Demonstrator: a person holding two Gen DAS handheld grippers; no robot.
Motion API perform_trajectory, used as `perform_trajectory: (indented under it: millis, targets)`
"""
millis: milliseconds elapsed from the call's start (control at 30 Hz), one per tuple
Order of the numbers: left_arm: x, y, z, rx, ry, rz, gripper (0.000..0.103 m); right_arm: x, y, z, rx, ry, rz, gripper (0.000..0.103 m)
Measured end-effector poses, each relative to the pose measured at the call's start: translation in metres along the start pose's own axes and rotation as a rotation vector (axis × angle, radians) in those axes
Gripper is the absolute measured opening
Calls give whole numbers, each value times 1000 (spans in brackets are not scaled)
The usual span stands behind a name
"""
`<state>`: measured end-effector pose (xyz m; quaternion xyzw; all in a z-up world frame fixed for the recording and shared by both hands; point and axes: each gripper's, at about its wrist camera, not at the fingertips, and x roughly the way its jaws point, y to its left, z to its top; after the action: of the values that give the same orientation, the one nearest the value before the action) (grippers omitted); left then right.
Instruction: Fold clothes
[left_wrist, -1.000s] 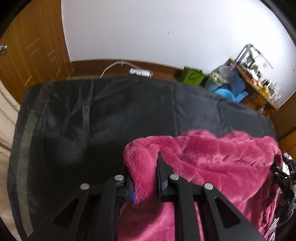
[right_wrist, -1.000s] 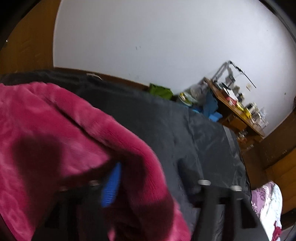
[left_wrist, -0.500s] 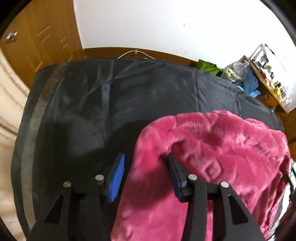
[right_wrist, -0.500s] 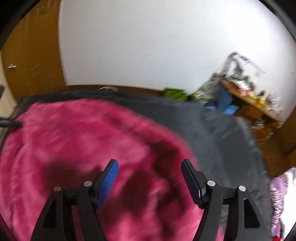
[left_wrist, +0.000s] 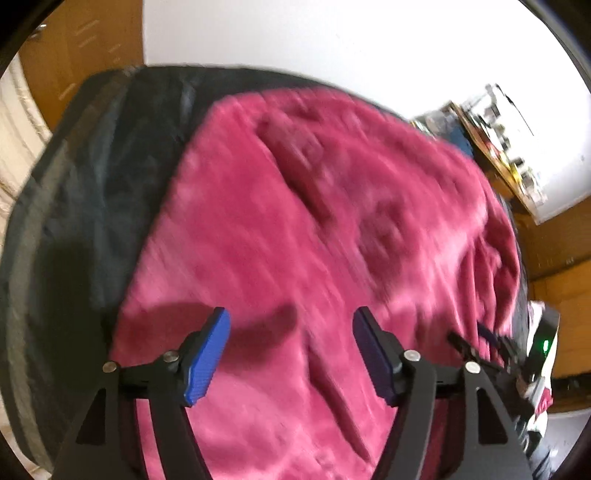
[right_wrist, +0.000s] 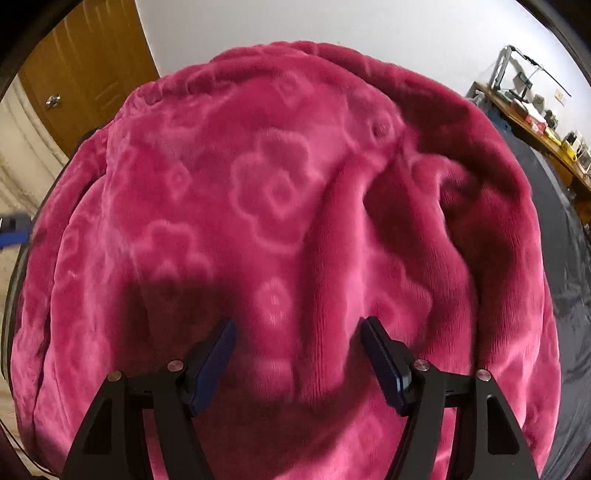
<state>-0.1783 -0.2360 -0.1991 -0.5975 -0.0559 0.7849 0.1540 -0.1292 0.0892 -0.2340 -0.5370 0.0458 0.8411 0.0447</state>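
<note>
A magenta fleece garment (left_wrist: 303, 229) with an embossed flower pattern (right_wrist: 273, 184) lies spread on a dark cloth surface (left_wrist: 88, 192). My left gripper (left_wrist: 291, 350) is open and empty just above the garment's near part. My right gripper (right_wrist: 297, 363) is also open and empty, close over the fleece, which fills most of that view. A raised fold (right_wrist: 332, 236) runs down the garment's middle. The right gripper's body shows at the lower right of the left wrist view (left_wrist: 509, 354).
The dark cloth (right_wrist: 569, 258) extends past the garment on the right. A wooden door (right_wrist: 85, 70) and white wall stand behind. A cluttered desk (right_wrist: 535, 122) is at the far right. Pale bedding (left_wrist: 18, 122) lies at the left.
Both grippers let go of the fleece and opened wide. The garment now lies flatter and more spread out. Both cameras moved closer over it.
</note>
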Motion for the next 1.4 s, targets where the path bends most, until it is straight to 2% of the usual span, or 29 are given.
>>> perform_trajectory:
  millis: [133, 233, 400, 533, 667, 733, 800, 1000, 1267, 1333, 1400]
  targets:
    - [15, -13, -22, 72, -10, 148, 74, -2, -6, -10, -5, 7, -10, 72]
    - [22, -3, -23, 76, -18, 254, 74, 0, -10, -18, 0, 22, -12, 72]
    - [24, 21, -18, 44, -14, 311, 73, -1, -12, -27, -19, 11, -24, 74]
    - [20, 35, -9, 38, -29, 371, 46, 0, -15, -29, 5, 8, -23, 78]
    - [14, 55, 6, 12, -48, 419, 29, 1, -12, -29, 1, 5, -44, 81]
    - [8, 69, 17, -1, -69, 465, 26, 0, 1, -39, 5, 2, -52, 82]
    - [5, 84, 26, -26, -78, 483, 26, -6, 13, -52, 9, -1, -54, 82]
    - [2, 131, 38, -56, -86, 512, 26, -8, 17, -59, 15, -4, -63, 83]
    - [-20, 160, 75, -151, -188, 525, 26, -1, 21, -56, 20, 6, -69, 83]
    - [-25, 168, 87, -168, -203, 541, 26, -3, 21, -56, 17, 13, -67, 84]
    - [-26, 173, 93, -170, -206, 588, 26, -5, 19, -55, 20, 24, -54, 84]
